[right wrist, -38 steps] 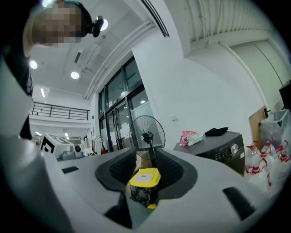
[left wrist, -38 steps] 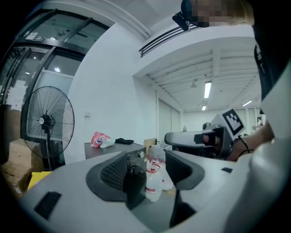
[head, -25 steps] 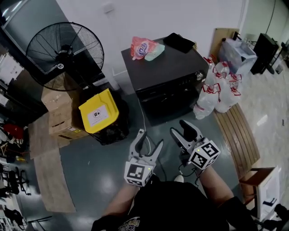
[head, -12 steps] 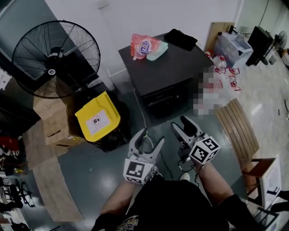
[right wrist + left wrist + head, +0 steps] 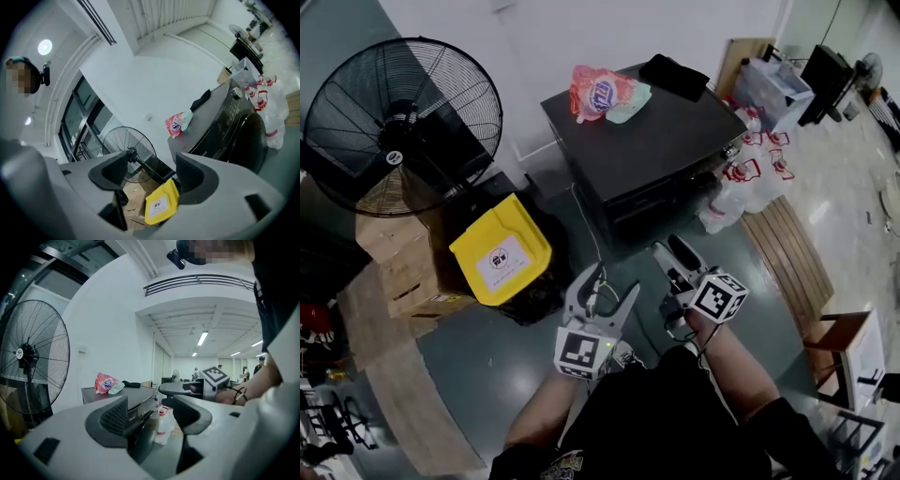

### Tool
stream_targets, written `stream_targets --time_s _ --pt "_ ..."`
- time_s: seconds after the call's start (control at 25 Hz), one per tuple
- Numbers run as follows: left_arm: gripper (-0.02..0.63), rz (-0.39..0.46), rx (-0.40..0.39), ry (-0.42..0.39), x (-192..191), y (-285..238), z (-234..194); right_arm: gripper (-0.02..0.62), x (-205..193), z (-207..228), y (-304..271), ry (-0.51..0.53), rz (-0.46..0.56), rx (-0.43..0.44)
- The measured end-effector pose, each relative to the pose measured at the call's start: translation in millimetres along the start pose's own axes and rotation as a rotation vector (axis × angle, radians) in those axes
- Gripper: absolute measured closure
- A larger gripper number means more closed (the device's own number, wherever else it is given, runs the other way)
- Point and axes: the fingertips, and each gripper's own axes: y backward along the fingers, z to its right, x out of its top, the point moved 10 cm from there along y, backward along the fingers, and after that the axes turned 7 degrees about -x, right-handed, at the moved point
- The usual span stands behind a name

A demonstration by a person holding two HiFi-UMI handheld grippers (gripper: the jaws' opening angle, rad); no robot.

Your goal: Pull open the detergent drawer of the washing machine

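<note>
The black washing machine point(image 5: 652, 141) stands against the white wall, its dark front point(image 5: 661, 206) facing me. I cannot pick out the detergent drawer on that front. My left gripper point(image 5: 612, 284) is held open in the air a short way from the machine, with nothing between its pads point(image 5: 115, 416). My right gripper point(image 5: 670, 248) is closer to the machine's front and apart from it. It is open and its jaws have just been opening, with nothing between them. In the right gripper view, the right gripper point(image 5: 150, 171) points past the machine point(image 5: 225, 126) at the yellow bin.
A pink detergent bag point(image 5: 600, 94) and a black pouch point(image 5: 673, 77) lie on the machine's top. Left of it stand a yellow-lidded bin point(image 5: 500, 251), cardboard boxes point(image 5: 398, 267) and a big floor fan point(image 5: 398, 122). Water bottles point(image 5: 750, 178) and a wooden bench point(image 5: 787, 253) are to its right.
Both grippers have moved forward toward the washing machine. The right gripper has rolled and its jaws stand wider apart.
</note>
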Motion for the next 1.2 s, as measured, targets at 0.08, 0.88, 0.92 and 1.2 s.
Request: stream_targets --time_s 0.08,0.88,0.92,1.2 --pt "0.334 -0.002 0.001 0.011 0 1 -5 0.259 -5 6 -8 -0.07 -0.006 -0.016" --pt "0.334 -0.082 0.083 0.076 -7 -60 -57 0.17 -21 135 -116 -0.511 -0.09 -0.161" --pt "0.334 -0.094 0.084 0.087 -6 -64 -59 0.163 -22 141 -120 -0.533 -0.096 -0.185" --pt "0.334 -0.122 0.085 0.117 -12 -90 -73 0.144 -32 170 -155 -0.591 -0.119 -0.195"
